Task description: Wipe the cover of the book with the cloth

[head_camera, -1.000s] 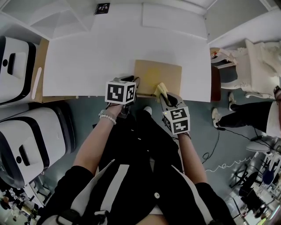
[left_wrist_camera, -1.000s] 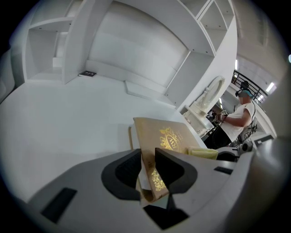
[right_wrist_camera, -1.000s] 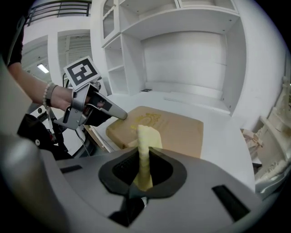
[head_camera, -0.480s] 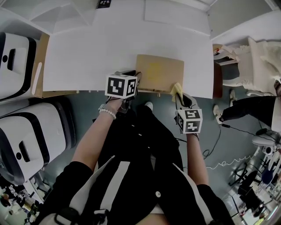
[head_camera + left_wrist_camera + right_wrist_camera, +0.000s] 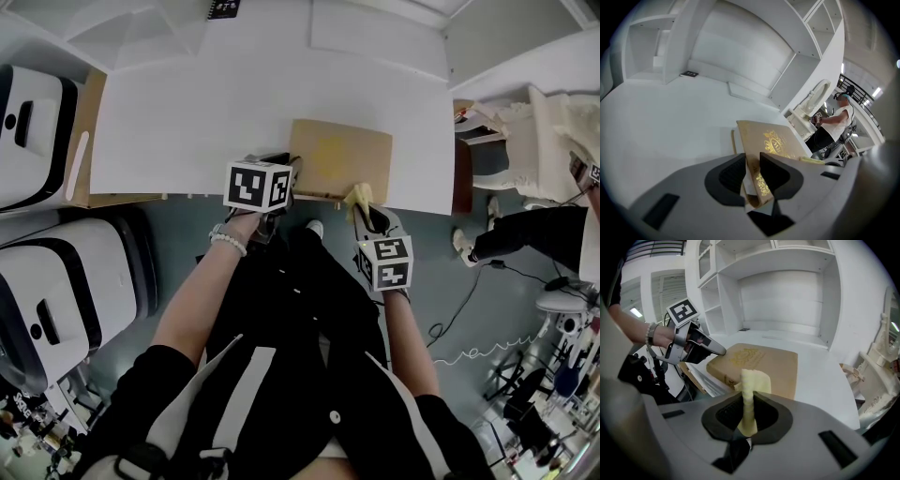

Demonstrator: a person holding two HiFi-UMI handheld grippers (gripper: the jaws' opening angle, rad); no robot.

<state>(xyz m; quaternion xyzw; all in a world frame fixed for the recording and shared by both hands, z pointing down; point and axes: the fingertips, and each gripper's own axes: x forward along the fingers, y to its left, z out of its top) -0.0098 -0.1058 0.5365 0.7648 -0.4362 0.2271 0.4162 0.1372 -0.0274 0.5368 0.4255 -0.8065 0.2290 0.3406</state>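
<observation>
A tan book [image 5: 339,161] with a gold crest lies at the near edge of the white table [image 5: 187,122]. My left gripper [image 5: 287,184] is shut on the book's near left corner; in the left gripper view the cover [image 5: 774,140] runs between the two jaws [image 5: 752,180]. My right gripper [image 5: 364,212] is shut on a folded yellow cloth [image 5: 357,196], which stands up at the book's near right edge. In the right gripper view the cloth [image 5: 752,383] rises from the jaws [image 5: 749,414] in front of the book [image 5: 761,362], with the left gripper [image 5: 701,346] at the left.
Two white machines [image 5: 37,131] [image 5: 70,300] stand left of the table. A small dark card [image 5: 223,9] and a white sheet [image 5: 375,37] lie at the table's back. A white chair [image 5: 525,141] and a seated person [image 5: 539,246] are on the right, with cables on the floor.
The right gripper with the cloth swung right along the book's near edge, then came part way back left. The left gripper stayed on the book's corner.
</observation>
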